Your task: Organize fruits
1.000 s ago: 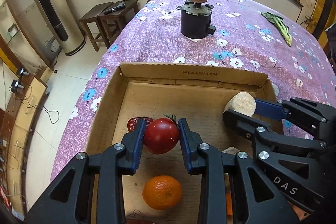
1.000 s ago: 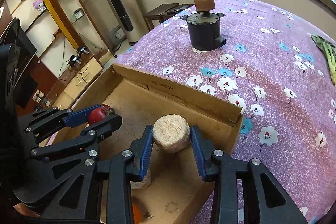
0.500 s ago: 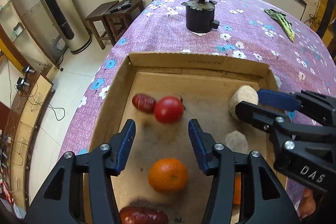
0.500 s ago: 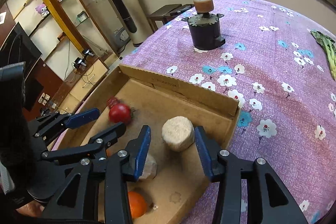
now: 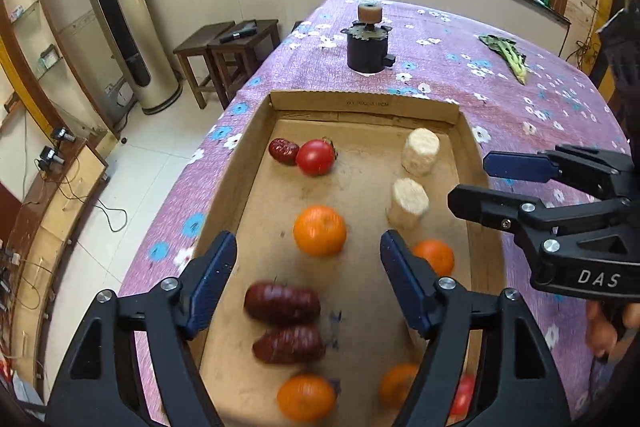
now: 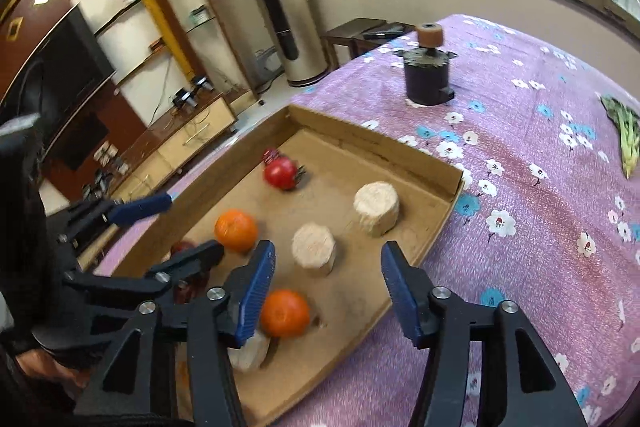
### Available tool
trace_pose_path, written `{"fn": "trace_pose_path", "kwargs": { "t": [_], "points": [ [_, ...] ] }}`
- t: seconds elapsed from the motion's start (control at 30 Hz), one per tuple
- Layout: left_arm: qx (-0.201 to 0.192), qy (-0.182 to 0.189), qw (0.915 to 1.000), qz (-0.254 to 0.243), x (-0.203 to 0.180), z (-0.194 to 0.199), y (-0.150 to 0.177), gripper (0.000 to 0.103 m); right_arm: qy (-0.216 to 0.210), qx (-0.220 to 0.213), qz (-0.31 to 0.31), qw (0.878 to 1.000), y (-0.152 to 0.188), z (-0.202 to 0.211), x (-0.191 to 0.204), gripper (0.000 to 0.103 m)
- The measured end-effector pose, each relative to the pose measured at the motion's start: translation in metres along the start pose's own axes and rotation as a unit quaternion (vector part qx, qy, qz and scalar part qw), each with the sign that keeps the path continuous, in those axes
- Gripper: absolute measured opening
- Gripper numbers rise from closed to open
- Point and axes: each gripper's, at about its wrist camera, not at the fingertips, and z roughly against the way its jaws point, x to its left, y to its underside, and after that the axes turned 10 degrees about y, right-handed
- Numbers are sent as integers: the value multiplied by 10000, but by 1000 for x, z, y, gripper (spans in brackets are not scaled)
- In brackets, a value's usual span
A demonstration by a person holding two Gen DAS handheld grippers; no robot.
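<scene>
A shallow cardboard box (image 5: 362, 103) (image 6: 448, 201) lies on the purple flowered tablecloth. At its far end sit a red tomato (image 5: 316, 157) (image 6: 281, 173) beside a dark red date (image 5: 282, 149), and a pale round corn piece (image 5: 420, 151) (image 6: 377, 208). Nearer lie a second corn piece (image 5: 408, 202) (image 6: 314, 248), oranges (image 5: 319, 230) (image 6: 236, 229) and more dates (image 5: 282, 302). My left gripper (image 5: 308, 279) is open and empty above the box's near half. My right gripper (image 6: 328, 291) is open and empty over the box's right edge.
A dark cylindrical motor-like object (image 5: 367, 45) (image 6: 427, 77) stands further back on the table. A green vegetable (image 5: 508, 55) (image 6: 624, 137) lies at the far right. Wooden stools (image 5: 228, 47) and a tall air conditioner (image 5: 120, 11) stand off the table's left.
Both grippers let go: the tomato and the corn piece now rest at the box's far end. Both grippers opened wide and pulled back and up, so more fruit shows.
</scene>
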Motion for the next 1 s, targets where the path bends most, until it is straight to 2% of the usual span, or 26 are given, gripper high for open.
{"fn": "trace_pose_path", "kwargs": {
  "t": [0.1, 0.2, 0.43, 1.0],
  "points": [
    [-43, 18, 10000, 35, -1, 12, 10, 75, -53, -66, 333, 9994, 12, 10, 7, 61],
    [-87, -22, 10000, 30, -2, 22, 21, 80, -108, -168, 704, 9973, 22, 22, 15, 70],
    [-213, -136, 9997, -49, -10, 44, 39, 82, -295, -488, 1454, 9877, 45, 47, 28, 85],
    [-217, -224, 9994, -163, -33, 67, 69, 84, -660, -571, 1990, 9761, 80, 77, 22, 88]
  ]
}}
